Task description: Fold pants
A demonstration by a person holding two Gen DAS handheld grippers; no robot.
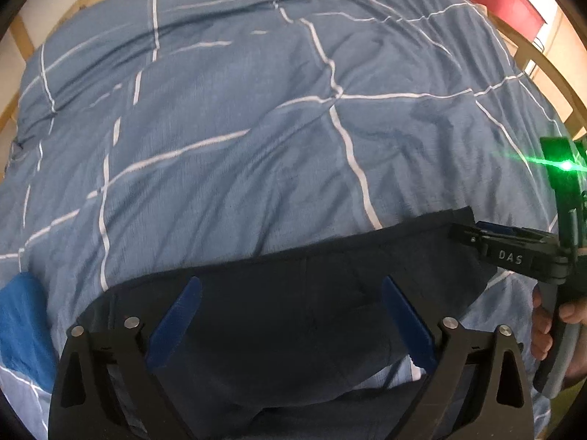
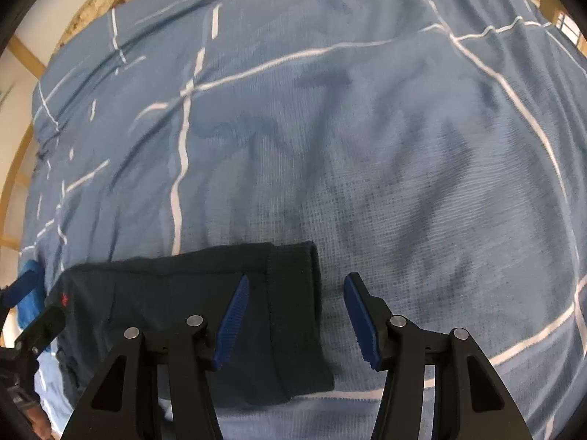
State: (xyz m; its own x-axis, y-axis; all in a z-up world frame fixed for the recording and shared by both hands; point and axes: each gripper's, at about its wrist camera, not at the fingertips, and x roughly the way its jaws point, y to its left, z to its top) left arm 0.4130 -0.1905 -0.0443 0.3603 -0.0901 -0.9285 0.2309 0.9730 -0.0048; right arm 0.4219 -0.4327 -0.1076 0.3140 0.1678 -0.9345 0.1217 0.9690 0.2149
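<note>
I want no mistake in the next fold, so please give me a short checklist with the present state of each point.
1. Dark navy pants lie on the blue checked duvet: ok.
2. Left gripper jaws open above pants: ok.
3. Right gripper jaws open, ribbed cuff between them: ok.
4. Pants lying flat: not ok, wrinkles.
5. Far duvet free for folding: ok.
6. Pads touching cloth: cannot tell.

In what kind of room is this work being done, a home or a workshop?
Most likely a bedroom at home. The dark pants lie on a bed covered by a blue duvet with white lines, and a wooden bed frame shows at the edge against a pale wall.
</note>
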